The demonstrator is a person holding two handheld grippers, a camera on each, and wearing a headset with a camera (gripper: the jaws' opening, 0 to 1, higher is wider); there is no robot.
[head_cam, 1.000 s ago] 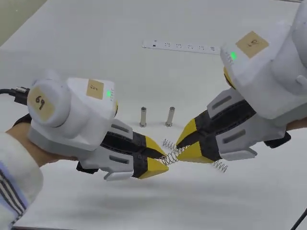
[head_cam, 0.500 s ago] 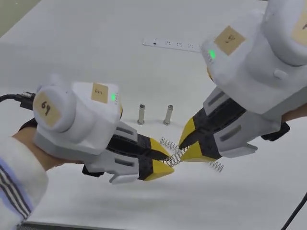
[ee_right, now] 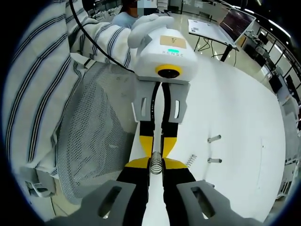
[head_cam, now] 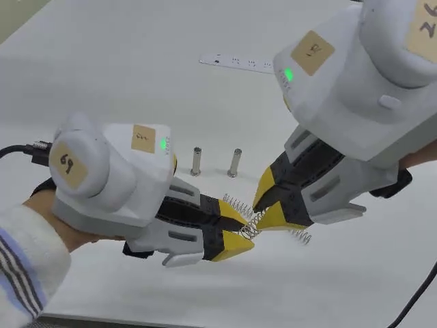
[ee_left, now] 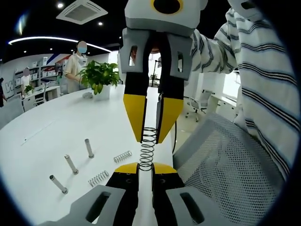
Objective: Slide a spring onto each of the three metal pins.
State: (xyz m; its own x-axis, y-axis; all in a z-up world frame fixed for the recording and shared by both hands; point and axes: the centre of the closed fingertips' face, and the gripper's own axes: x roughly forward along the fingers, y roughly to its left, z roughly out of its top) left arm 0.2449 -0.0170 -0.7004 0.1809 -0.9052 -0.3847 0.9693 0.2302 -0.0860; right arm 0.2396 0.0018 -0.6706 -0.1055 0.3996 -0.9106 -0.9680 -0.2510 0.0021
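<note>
Gripping one spring (ee_left: pixel 147 150) between them, your two grippers meet tip to tip just above the table (head_cam: pixel 136 82). Your left gripper (head_cam: pixel 242 232) is pinched on one end of the spring, and your right gripper (head_cam: pixel 263 207) is closed on the other end, jaws parted only by the coil's width. Your left hand (head_cam: pixel 51 212) sits low at the left, with its jaws near level and pointing right. The right gripper slants steeply down from the upper right. Two loose springs (ee_left: pixel 122 157) lie on the table beside the tips. Near them the three pins (ee_left: pixel 71 164) stand upright in a row, bare. A power strip (head_cam: pixel 239 63) lies well beyond.
</note>
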